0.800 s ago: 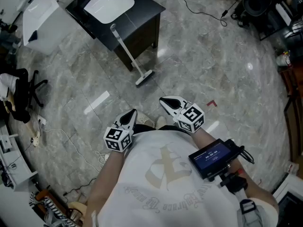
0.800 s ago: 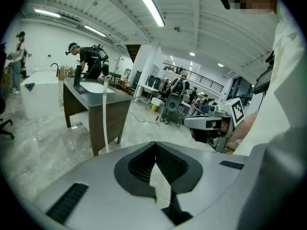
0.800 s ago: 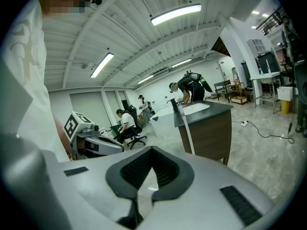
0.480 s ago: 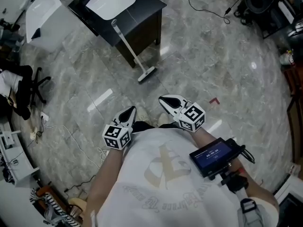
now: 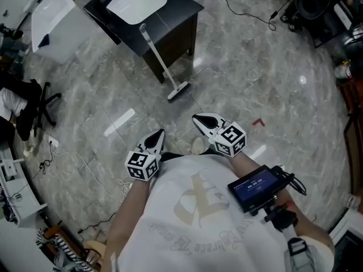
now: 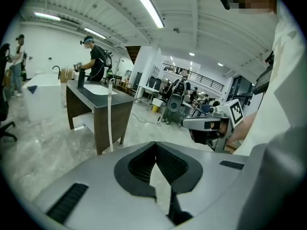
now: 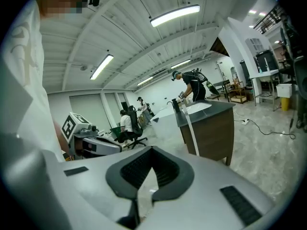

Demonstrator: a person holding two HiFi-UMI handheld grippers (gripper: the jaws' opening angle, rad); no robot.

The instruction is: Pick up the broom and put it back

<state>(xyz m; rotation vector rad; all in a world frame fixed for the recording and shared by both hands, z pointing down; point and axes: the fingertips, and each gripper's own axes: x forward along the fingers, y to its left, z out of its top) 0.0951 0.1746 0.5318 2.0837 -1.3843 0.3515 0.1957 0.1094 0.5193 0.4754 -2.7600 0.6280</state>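
Ahead, broom (image 5: 160, 61) leans on table (image 5: 182, 8), handle slanting up-left; your right gripper (image 5: 197, 118) nearer than left gripper (image 5: 159, 134); both clenched, empty.

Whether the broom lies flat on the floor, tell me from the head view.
No, the broom stands tilted, head on the floor, handle leaning against the dark sink cabinet.

The head camera is looking steeply down past the person's chest at the floor (image 5: 255, 67). The cameras on the left gripper (image 5: 157, 134) and right gripper (image 5: 198, 118) are riding low, facing almost level along their jaws. All three are sharing the distant dark worktop (image 5: 181, 16) and the leaning broom (image 5: 160, 62).
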